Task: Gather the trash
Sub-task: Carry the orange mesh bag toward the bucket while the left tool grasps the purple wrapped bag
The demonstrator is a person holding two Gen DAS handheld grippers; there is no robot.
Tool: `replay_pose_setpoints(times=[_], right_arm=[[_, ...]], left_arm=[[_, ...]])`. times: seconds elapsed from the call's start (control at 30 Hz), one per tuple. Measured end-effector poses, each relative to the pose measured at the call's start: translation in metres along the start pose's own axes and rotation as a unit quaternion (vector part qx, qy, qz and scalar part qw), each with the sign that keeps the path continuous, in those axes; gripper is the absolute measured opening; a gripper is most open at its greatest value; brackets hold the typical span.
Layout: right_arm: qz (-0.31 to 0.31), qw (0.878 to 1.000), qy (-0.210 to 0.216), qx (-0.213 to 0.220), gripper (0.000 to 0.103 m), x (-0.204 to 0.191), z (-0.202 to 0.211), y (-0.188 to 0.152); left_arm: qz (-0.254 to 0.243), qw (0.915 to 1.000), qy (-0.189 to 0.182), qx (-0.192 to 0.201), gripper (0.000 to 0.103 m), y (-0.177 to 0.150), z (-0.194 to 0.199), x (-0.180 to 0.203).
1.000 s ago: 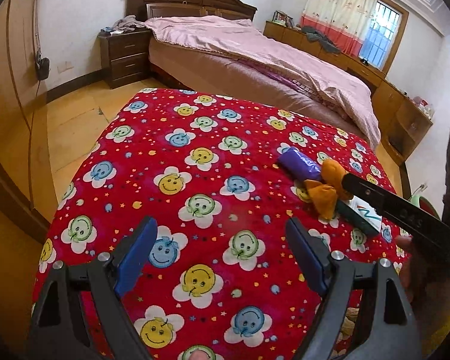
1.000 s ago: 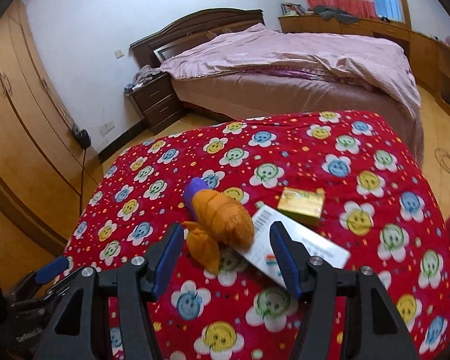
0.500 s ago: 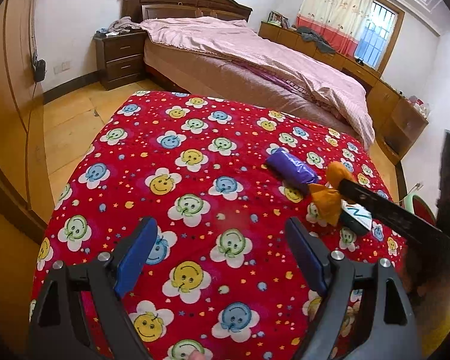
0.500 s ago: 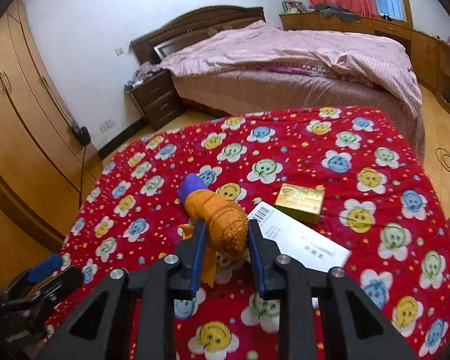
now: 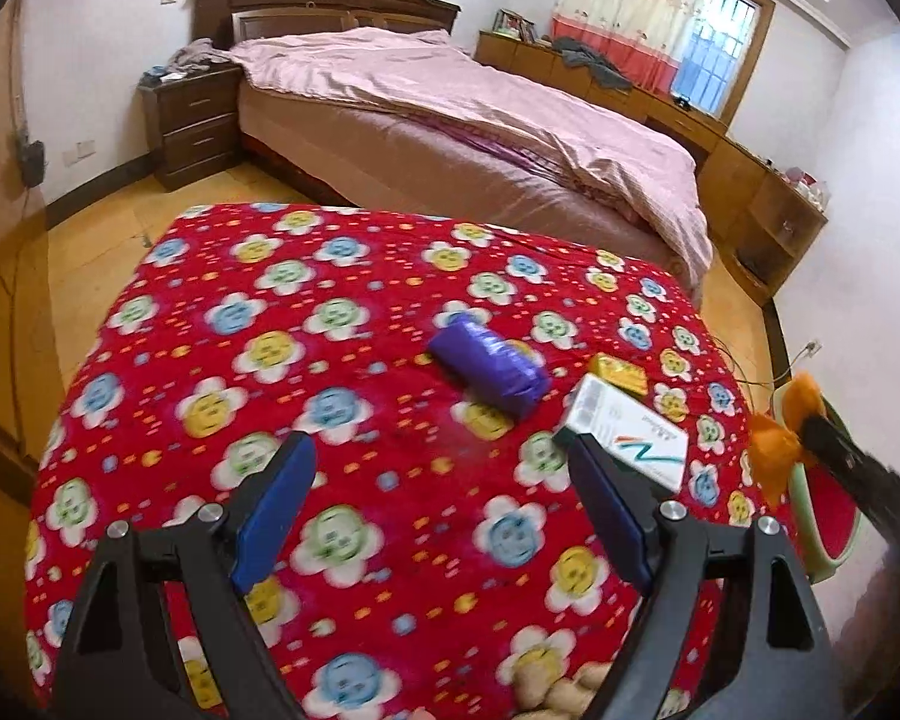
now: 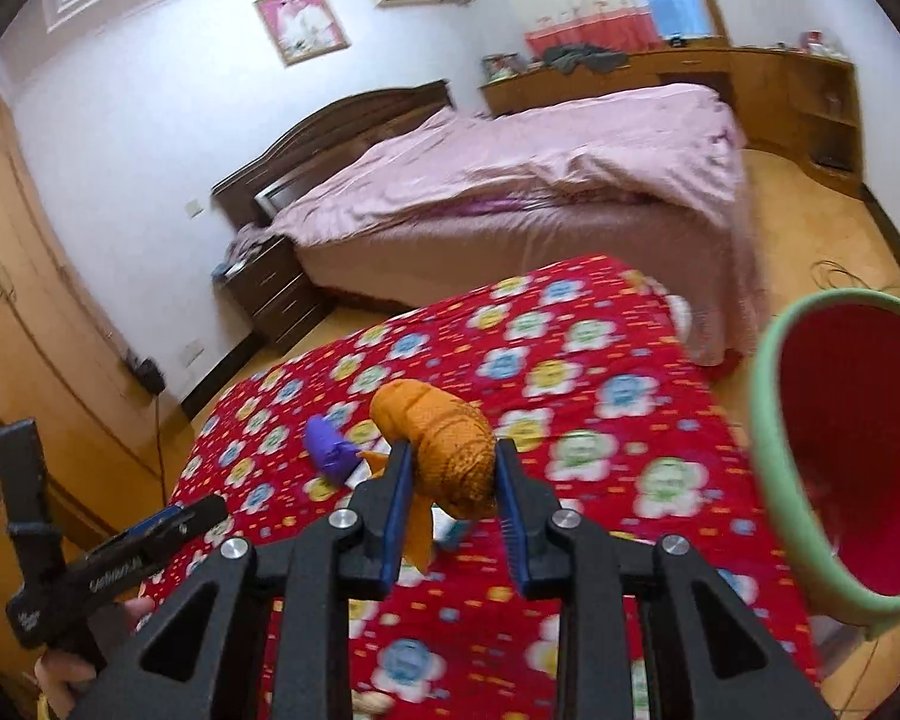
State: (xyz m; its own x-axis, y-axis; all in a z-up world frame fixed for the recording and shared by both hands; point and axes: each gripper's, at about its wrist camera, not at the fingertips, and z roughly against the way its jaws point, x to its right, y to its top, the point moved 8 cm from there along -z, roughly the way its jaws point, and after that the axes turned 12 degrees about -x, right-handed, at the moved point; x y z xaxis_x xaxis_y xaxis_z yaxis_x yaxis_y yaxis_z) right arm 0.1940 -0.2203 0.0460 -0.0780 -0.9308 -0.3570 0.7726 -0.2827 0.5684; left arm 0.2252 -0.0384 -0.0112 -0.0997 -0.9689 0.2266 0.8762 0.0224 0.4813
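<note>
My right gripper (image 6: 453,477) is shut on an orange crumpled wrapper (image 6: 444,450) and holds it in the air above the red smiley-flower cloth (image 6: 570,396). The wrapper also shows at the right edge of the left wrist view (image 5: 780,450), beside the bin. A green bin with a red inside (image 6: 840,450) stands close at the right. My left gripper (image 5: 444,516) is open and empty above the cloth (image 5: 270,360). On the cloth lie a purple packet (image 5: 489,372), a white box (image 5: 624,438) and a small yellow box (image 5: 621,372).
A bed with a pink cover (image 5: 480,114) stands behind the table, with a nightstand (image 5: 192,120) at its left. Wooden cabinets (image 5: 768,204) line the right wall. A wooden wardrobe (image 6: 30,312) runs along the left.
My right gripper shut on the orange wrapper, lifted it off the cloth and carried it right toward the green bin. My left gripper stayed open, its view shifting right.
</note>
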Motion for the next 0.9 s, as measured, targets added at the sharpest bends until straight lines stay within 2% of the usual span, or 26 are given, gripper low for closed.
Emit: replay_pose_setpoints(times=[0.17,0.37,0.53,0.63,0.9], right_arm=[[-0.027,0.999,-0.011,0.013,0.03,0.034,0.016,-0.001],[-0.053,0.998,-0.013,0.019,0.03,0.063,0.023,-0.002],[-0.072,0.997,-0.014,0.018,0.03,0.081,0.021,-0.001],[-0.076,0.997,-0.014,0.017,0.03,0.086,0.02,-0.001],[-0.075,0.997,-0.012,0.015,0.03,0.086,0.019,-0.004]], left_arm=[[-0.003,0.9997,-0.007,-0.023,0.085,0.018,-0.028,0.018],[0.013,0.9989,0.001,-0.046,0.083,0.038,-0.061,0.02],[0.022,0.9982,0.012,-0.054,0.082,0.043,-0.083,0.02],[0.03,0.9973,0.015,-0.065,0.078,0.041,-0.096,0.019],[0.026,0.9981,0.032,-0.047,0.067,0.037,-0.1,0.015]])
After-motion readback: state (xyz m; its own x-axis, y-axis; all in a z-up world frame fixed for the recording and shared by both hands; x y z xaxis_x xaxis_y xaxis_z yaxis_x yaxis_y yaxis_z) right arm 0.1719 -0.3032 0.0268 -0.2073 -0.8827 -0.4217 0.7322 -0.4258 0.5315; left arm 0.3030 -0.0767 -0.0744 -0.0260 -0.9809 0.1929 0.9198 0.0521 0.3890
